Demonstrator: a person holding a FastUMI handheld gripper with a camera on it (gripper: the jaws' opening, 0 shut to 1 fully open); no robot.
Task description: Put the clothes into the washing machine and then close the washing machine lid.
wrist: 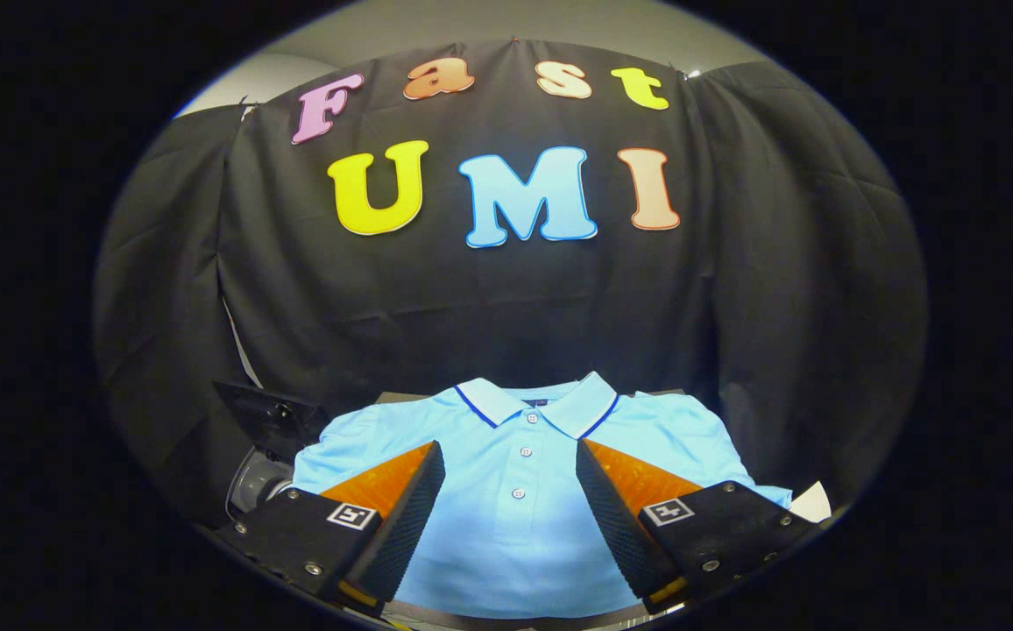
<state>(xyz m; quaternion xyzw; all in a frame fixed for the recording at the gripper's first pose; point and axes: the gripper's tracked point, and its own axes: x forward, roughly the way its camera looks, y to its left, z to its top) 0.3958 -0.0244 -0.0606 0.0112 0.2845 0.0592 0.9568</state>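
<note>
Gripper: I see my gripper (511, 456) in the lower middle of the frame, its two fingers (401, 517) reaching up from the bottom edge, black blocks with orange wedge tips and dark textured inner pads.
Jaws: they stand wide apart, clamped on nothing; the gap between them shows bare shirt fabric.
Markers: each finger carries a small square black-and-white tag (352, 515) on its top face.
Shirt: a light blue polo shirt (520, 526) lies spread flat, front up, in the lower centre of the frame, directly under and between my fingers.
Collar: its white-edged collar (537, 405) with a dark blue stripe sits just above the fingertips in the frame, lying open and pointing away from me.
Placket: a row of small white buttons (525, 452) runs down the middle of the gap between the fingers.
Sleeves: the sleeves spread out to lower left and lower right, partly hidden behind the finger blocks.
Left side: at the lower left, beside the shirt's sleeve, I make out a dark boxy object (272, 419) with a grey rounded part below it; I cannot tell what it is.
Right side: a small white corner (811, 504) pokes out at the lower right, beyond the right finger.
Backdrop: black cloth (761, 289) fills the middle and upper frame behind the shirt.
</note>
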